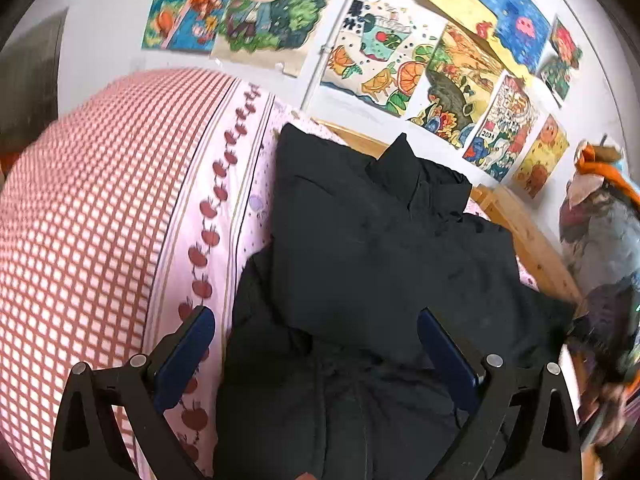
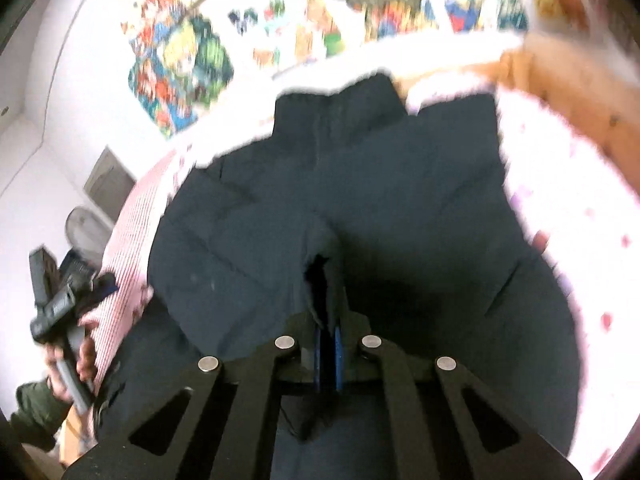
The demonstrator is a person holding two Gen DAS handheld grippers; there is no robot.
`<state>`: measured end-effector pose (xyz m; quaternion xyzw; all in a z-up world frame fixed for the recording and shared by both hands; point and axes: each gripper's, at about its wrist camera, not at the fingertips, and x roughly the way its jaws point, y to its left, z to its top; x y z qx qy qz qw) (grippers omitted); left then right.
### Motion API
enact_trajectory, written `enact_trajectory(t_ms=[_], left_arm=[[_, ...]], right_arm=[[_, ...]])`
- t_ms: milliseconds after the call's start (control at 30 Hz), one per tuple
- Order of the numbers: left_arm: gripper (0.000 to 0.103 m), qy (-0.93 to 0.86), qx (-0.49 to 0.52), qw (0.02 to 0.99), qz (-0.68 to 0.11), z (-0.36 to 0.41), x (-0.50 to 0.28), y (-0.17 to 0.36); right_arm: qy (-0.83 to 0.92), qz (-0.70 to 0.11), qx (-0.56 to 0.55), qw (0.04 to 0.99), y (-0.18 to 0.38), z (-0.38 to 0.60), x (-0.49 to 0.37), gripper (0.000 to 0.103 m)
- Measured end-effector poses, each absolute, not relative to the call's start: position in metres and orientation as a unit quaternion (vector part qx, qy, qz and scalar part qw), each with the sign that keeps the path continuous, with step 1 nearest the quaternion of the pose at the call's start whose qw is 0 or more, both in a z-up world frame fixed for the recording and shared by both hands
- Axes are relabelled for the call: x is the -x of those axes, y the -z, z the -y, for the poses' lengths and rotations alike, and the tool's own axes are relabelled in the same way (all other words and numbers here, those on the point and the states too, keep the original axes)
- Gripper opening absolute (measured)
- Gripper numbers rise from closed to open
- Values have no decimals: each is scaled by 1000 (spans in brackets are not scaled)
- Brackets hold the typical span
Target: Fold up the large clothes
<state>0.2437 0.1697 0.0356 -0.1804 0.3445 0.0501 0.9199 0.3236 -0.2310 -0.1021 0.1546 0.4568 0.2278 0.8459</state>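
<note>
A large black padded jacket (image 1: 380, 240) lies spread on the bed with its collar toward the wall. In the left wrist view my left gripper (image 1: 314, 314) hovers over the jacket's near part. Its blue-padded fingers (image 1: 188, 352) stand wide apart with nothing pressed between them. In the right wrist view the jacket (image 2: 400, 200) fills the middle, and my right gripper (image 2: 329, 330) is shut on a pinched ridge of its black fabric near the front opening. The fabric rises into the jaws. This view is motion-blurred. At its left edge a person's hand (image 2: 86, 356) holds the other gripper's handle.
A pink and red checked quilt (image 1: 80, 220) with an apple-print border lies left of the jacket. A wooden bed frame (image 1: 528, 240) runs along the far right side. Coloured drawings (image 1: 400, 60) cover the wall. A heap of mixed clothing (image 1: 600, 220) sits at the right.
</note>
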Motion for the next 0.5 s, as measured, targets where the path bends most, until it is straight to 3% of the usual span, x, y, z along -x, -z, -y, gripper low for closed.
enact_trajectory(t_ms=[167,400,500], left_arm=[[102,-72,132,927,-343,-156,-262,-39],[102,-89,105,921,-365,-145,-311,-28],[102,-97,88,918,-375,-140,-328,-19]], right_arm=[[-151,-427,-139,881,92,264,-348,5],[-111,-479,-96,866,147,261,-378,5],[-87,-487,-52,867,156,252,-384,20]])
